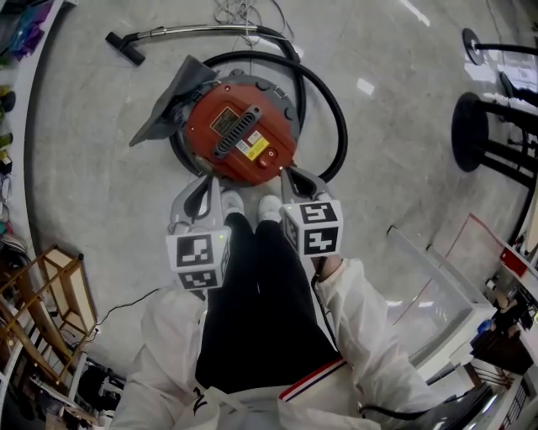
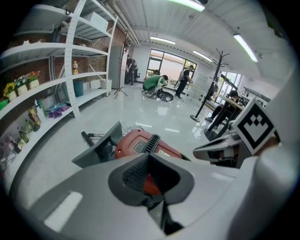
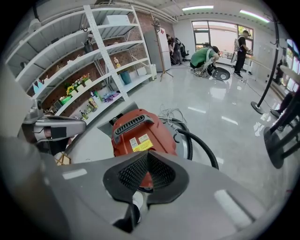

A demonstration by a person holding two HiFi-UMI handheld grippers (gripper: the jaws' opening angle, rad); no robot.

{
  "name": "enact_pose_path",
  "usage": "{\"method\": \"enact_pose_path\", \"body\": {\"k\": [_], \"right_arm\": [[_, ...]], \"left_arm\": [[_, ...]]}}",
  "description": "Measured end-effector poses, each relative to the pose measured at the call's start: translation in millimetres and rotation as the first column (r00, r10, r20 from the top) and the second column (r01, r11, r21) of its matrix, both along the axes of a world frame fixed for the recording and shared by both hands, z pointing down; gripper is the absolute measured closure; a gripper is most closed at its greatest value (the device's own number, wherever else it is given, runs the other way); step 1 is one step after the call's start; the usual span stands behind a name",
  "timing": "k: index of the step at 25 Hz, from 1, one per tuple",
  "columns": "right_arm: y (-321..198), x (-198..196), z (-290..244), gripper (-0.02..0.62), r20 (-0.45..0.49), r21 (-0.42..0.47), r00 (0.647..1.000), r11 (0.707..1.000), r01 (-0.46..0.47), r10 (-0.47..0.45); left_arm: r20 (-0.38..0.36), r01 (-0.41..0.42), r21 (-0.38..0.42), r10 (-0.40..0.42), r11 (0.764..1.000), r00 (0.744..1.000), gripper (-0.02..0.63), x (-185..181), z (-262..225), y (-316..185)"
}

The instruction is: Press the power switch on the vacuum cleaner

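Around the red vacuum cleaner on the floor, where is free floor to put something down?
Free: the floor left of the vacuum cleaner; also the stretch right of it, between the black hose and the round stand base. Crowded: beyond it, wand and cables; on the near side, the person's shoes.

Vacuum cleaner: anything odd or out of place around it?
Mostly tidy. The vacuum cleaner stands upright, but a grey wedge-shaped piece juts out askew from its side, and a white cord lies tangled on the floor past the hose. No spill visible.
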State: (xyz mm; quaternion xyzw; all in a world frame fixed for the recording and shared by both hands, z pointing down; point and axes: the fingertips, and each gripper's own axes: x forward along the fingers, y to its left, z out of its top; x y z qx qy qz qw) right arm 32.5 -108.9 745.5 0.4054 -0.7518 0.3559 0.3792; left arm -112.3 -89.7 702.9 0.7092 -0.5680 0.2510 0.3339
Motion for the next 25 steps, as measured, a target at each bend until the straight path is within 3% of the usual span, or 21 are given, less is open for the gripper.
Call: {"method": "enact_pose_path", "body": {"k": [8, 17, 25], "right_arm": [[10, 8, -62, 0.595, 0.021, 0.047, 0.999, 0.998, -0.031, 0.030], [-20, 1, -186, 0.595, 0.099, 0.207, 0.994, 0.977, -0.057, 0.037], [-19, 5, -282, 0.595, 0.133, 0.321, 0.991, 0.946, -0.043, 0.000]], "left_arm": [[0.028, -0.032, 0.045, 0.030, 0.998, 0.999, 0.606, -1, -50, 5], [0.042, -0.053, 0.167, 0.047, 0.985, 0.998, 0.606, 1, -152, -20], [0.043, -0.015, 0.268, 0.004, 0.963, 0.999, 0.606, -2, -240, -21]]}}
